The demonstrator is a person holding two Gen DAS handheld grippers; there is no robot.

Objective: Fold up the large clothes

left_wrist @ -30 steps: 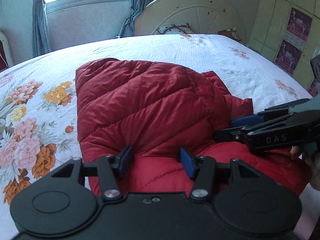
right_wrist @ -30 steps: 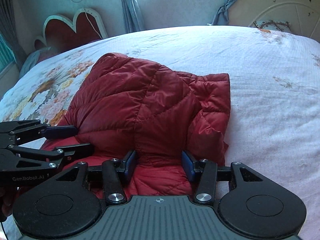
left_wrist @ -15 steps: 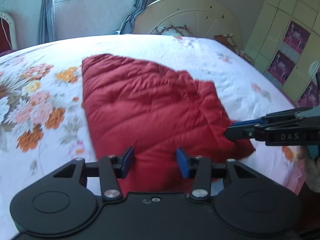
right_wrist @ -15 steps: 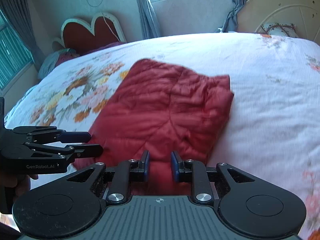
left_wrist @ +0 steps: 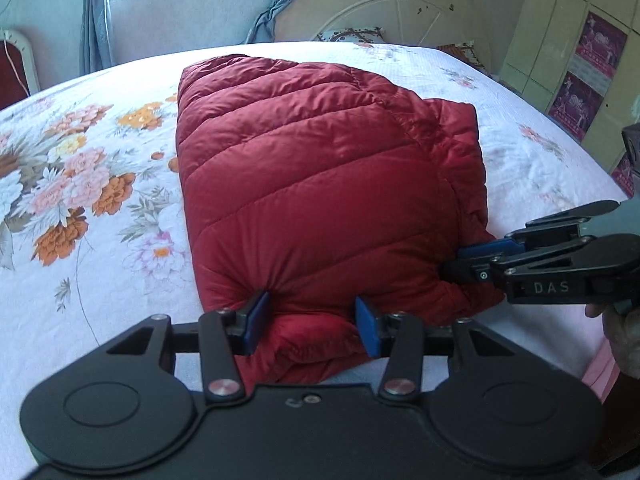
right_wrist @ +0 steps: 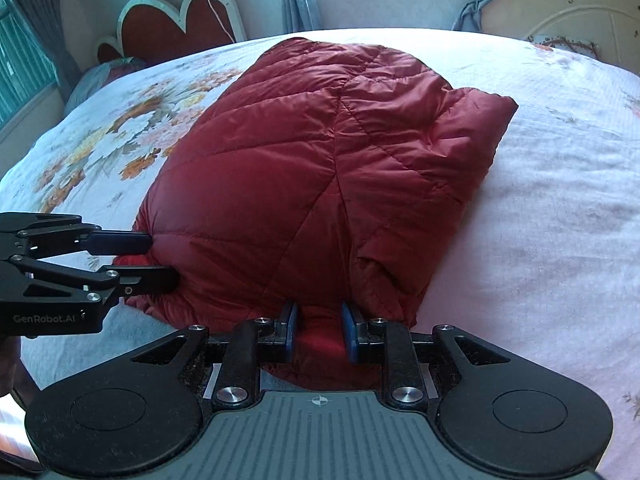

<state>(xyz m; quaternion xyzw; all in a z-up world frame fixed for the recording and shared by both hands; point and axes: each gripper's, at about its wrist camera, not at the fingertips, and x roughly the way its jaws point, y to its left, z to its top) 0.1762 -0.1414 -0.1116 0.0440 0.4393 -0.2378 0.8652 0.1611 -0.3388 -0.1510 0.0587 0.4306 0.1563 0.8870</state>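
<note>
Left wrist view: at the left side of the bed [left_wrist: 92, 280], the white sheet carries a big print of pink and orange flowers [left_wrist: 76, 196]. Right of that print, across the middle of the bed and reaching down to its near edge, lies the dark red quilted down jacket [left_wrist: 320, 168], folded into a thick, puffy bundle. The left gripper [left_wrist: 310, 320] pinches the jacket's near hem at its left corner, both blue pads pressed into a fat roll of fabric, jaws held fairly wide by the padding. Further right, the right gripper [right_wrist: 318, 330] clamps the same hem near its right corner, jaws narrow on a thinner bunch of cloth.

The jacket looks light, soft and springy, and its shiny shell is probably slippery. It will likely puff back open after a fold, so the stitched hem and seams give a firmer hold than the smooth panels. Past the jacket, the plain white right side of the bed runs to its far corner by the cream headboard [right_wrist: 568, 20].
</note>
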